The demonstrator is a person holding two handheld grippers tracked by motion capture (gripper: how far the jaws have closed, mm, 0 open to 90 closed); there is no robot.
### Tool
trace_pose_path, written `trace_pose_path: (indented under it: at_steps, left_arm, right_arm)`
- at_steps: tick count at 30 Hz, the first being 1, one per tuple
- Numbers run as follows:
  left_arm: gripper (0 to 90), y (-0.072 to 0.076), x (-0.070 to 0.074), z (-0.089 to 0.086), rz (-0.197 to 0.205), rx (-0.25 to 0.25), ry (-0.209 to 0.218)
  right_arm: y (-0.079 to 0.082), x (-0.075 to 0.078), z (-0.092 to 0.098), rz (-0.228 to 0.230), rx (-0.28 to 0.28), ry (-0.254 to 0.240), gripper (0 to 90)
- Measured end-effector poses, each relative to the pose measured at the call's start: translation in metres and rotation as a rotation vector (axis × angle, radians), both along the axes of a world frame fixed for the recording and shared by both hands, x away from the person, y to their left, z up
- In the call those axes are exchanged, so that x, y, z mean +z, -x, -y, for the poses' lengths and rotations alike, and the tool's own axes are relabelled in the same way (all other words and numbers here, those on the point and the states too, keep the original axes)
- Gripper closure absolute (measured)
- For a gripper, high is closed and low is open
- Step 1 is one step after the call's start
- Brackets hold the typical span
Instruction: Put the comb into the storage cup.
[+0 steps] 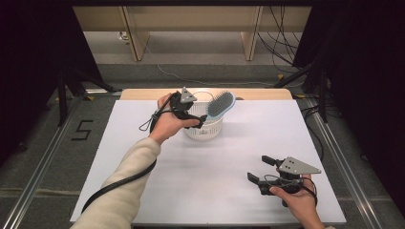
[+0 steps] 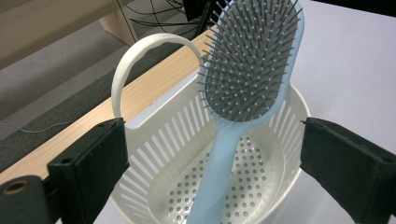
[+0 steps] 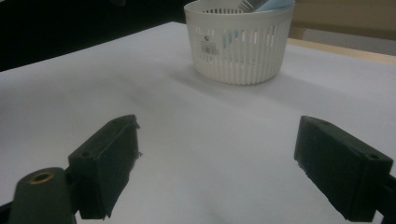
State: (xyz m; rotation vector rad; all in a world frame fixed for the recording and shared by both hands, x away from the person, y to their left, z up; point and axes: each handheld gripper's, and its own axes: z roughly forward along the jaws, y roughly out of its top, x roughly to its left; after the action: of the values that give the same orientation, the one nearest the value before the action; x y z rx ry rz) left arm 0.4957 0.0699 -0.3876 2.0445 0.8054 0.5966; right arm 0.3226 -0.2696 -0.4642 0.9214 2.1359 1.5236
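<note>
In the high view, the light-blue paddle hairbrush (image 1: 221, 104) stands handle-down in the white slotted basket (image 1: 204, 128) at the table's (image 1: 143, 143) far middle, beside the left gripper (image 1: 199, 120). The left gripper view shows its 2 jaws spread wide, clear of the handle between them. In the right gripper view, the right gripper (image 3: 217, 163) hangs over bare tabletop, jaws apart, empty.
</note>
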Motion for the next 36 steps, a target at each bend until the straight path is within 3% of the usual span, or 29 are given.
trace_pose_path:
  at_steps: [5,8,15,22,30,36]
  left_arm:
    - [7.1,0.006,0.001,-0.010,0.004,0.008,0.014]
    - [8.9,0.010,0.000,-0.016,-0.013,0.016,0.041]
    - [9.0,0.020,-0.005,-0.033,-0.007,0.061,0.042]
    - [9.6,0.031,-0.006,-0.048,0.005,0.090,0.070]
    - [10.0,0.046,-0.005,-0.062,0.024,0.098,0.078]
    - [10.0,0.054,-0.007,-0.069,0.009,0.098,0.086]
  right_arm:
    - [0.000,0.000,0.000,-0.002,-0.002,-0.001,14.7]
    - [0.000,0.000,0.000,-0.001,-0.003,0.001,14.7]
    - [0.000,0.000,0.000,0.000,-0.005,0.001,14.7]
    - [0.000,0.000,0.000,-0.004,-0.005,0.005,14.7]
    - [0.000,0.000,0.000,-0.004,-0.008,0.005,14.6]
    - [0.000,0.000,-0.001,-0.003,-0.009,0.007,14.7]
